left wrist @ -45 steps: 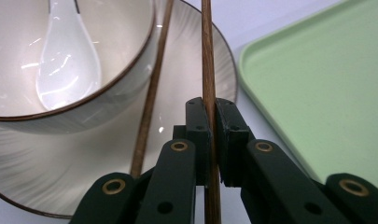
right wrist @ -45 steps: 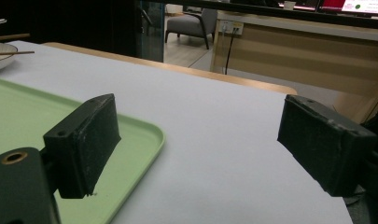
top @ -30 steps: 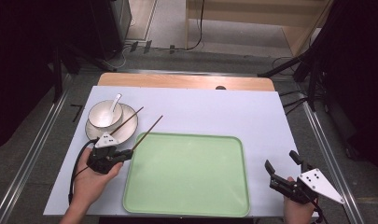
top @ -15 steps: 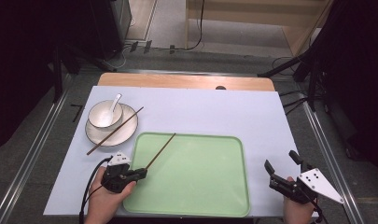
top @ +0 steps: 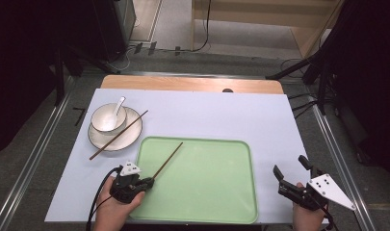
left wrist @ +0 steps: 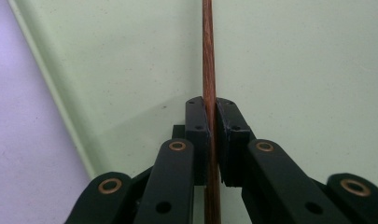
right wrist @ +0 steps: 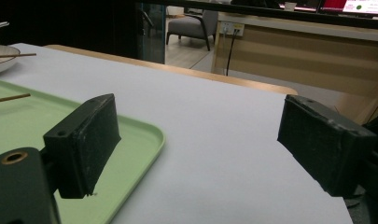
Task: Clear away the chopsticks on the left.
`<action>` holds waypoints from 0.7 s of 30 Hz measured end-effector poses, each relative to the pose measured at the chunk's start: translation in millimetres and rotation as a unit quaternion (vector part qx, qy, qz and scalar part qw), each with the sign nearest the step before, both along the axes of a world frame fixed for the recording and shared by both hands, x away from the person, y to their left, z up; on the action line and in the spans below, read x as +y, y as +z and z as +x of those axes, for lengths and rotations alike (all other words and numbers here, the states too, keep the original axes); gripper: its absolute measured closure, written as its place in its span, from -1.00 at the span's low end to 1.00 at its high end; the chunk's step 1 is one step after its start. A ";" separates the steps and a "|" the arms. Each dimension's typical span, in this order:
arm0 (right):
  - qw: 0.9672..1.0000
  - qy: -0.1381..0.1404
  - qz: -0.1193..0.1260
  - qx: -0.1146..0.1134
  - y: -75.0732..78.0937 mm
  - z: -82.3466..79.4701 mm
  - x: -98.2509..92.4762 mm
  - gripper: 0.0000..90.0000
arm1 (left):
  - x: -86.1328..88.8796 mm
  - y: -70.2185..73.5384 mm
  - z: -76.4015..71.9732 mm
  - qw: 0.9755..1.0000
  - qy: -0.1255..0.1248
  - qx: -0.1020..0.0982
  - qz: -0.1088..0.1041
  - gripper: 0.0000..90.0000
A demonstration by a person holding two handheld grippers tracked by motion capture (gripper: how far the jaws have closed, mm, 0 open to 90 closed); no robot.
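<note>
My left gripper [top: 147,182] is shut on a brown chopstick [top: 167,160] near its lower end, over the front left part of the green tray [top: 216,192]. In the left gripper view the chopstick [left wrist: 208,70] runs straight up between the closed jaws, above the tray surface [left wrist: 298,60]. A second chopstick [top: 118,135] lies across a white plate [top: 130,135] with a bowl [top: 106,118] and spoon [top: 118,105] at the back left. My right gripper [top: 294,173] stands open at the front right, with nothing between its pads [right wrist: 86,140].
A pale sheet [top: 260,120] covers the table; a wooden strip [top: 192,84] runs along its far edge. The tray's rim [right wrist: 151,140] lies left of my right gripper. Dark stands and cables surround the table on the floor.
My left gripper has carried one chopstick from beside the plate toward the front and right, onto the tray's left part. The other chopstick stays on the plate. The right gripper has not moved.
</note>
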State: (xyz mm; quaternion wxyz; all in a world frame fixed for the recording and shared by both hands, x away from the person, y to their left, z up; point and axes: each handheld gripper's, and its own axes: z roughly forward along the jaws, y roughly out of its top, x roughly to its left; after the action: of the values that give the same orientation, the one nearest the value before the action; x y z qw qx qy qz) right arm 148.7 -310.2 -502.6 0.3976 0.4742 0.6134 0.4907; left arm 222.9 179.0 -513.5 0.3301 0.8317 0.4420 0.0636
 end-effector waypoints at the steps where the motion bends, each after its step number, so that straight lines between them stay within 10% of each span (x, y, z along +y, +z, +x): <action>1: 1.000 0.000 0.000 0.000 -0.1 0.0 -0.1 -0.71 | 0.0 -0.1 -0.1 1.000 0.001 0.000 0.000 0.88; 12: 1.000 0.000 0.001 0.002 -0.4 0.7 0.1 -0.71 | 0.2 0.0 0.4 1.000 -0.004 0.003 -0.005 0.82; 16: 1.000 -0.001 0.004 0.003 -0.3 0.5 -0.6 -0.71 | -1.5 1.7 1.2 1.000 -0.015 0.007 -0.008 0.48; 21: 1.000 -0.002 0.004 0.001 -0.3 0.5 -1.4 -0.71 | -12.7 21.1 14.5 0.999 -0.021 -0.033 -0.025 0.39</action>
State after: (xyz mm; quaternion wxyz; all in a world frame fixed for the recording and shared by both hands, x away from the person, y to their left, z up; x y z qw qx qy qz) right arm 149.2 -311.6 -502.9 0.3963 0.4772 0.6110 0.4918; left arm 237.4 166.3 -492.4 0.3661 0.8297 0.4150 0.0731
